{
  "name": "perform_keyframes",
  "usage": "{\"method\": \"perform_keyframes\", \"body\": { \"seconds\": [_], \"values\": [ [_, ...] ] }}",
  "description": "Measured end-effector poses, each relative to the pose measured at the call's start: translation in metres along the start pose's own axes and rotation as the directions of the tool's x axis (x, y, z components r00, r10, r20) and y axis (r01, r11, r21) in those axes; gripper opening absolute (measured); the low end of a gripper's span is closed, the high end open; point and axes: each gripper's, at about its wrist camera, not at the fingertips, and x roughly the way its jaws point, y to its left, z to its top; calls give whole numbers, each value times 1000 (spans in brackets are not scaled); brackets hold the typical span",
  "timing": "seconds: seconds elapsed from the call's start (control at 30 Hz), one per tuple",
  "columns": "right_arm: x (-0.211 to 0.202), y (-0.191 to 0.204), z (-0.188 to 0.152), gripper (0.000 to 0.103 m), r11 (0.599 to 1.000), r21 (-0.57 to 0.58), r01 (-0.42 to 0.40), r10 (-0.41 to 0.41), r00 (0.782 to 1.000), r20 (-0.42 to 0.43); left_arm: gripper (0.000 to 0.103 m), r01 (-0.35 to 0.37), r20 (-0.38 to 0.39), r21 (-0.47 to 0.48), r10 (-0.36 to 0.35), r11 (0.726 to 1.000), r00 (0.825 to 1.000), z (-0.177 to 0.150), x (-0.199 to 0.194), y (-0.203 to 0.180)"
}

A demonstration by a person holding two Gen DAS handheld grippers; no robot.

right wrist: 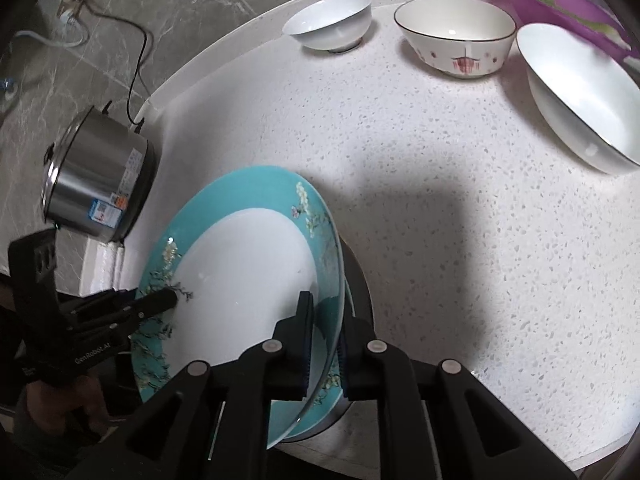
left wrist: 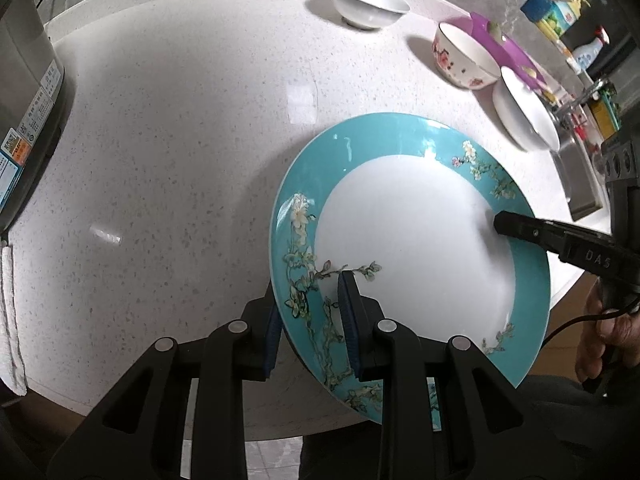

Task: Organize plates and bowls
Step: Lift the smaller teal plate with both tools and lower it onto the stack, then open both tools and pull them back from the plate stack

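Both grippers, left gripper (left wrist: 310, 320) and right gripper (right wrist: 324, 344), pinch opposite rims of the teal plate (left wrist: 408, 240).

Our left tongs (left wrist: 310, 322) are matte black plastic arms with round silver screws at the joints and dark blue pads (left wrist: 349, 320). Our right tongs (right wrist: 322, 340) match, with white lettering on the housing, a thin black cable, and bare skin.
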Motion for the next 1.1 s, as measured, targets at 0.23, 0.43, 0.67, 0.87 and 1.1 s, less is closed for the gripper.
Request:
{"method": "perform_keyframes", "body": {
  "seconds": [0.23, 0.43, 0.67, 0.87, 1.1],
  "values": [
    [6, 11, -12, 16, 993, -94, 77, -73, 997, 39, 24, -8, 0, 7, 8, 1000, 1000, -13, 6, 4],
    [8, 27, -20, 20, 963, -207, 175, -161, 983, 86, 25, -48, 11, 33, 48, 998, 999, -15, 11, 0],
    [14, 29, -27, 26, 933, -255, 255, -237, 966, 102, 25, -61, 28, 64, 60, 996, 998, -16, 13, -6],
    [15, 35, -32, 32, 915, -279, 290, -269, 957, 113, 27, -64, 39, 67, 61, 996, 997, -17, 13, -7],
    [14, 34, -34, 50, 918, -266, 292, -269, 956, 120, 71, -53, 74, 34, 50, 998, 996, -14, 10, -5]
  ]
}}
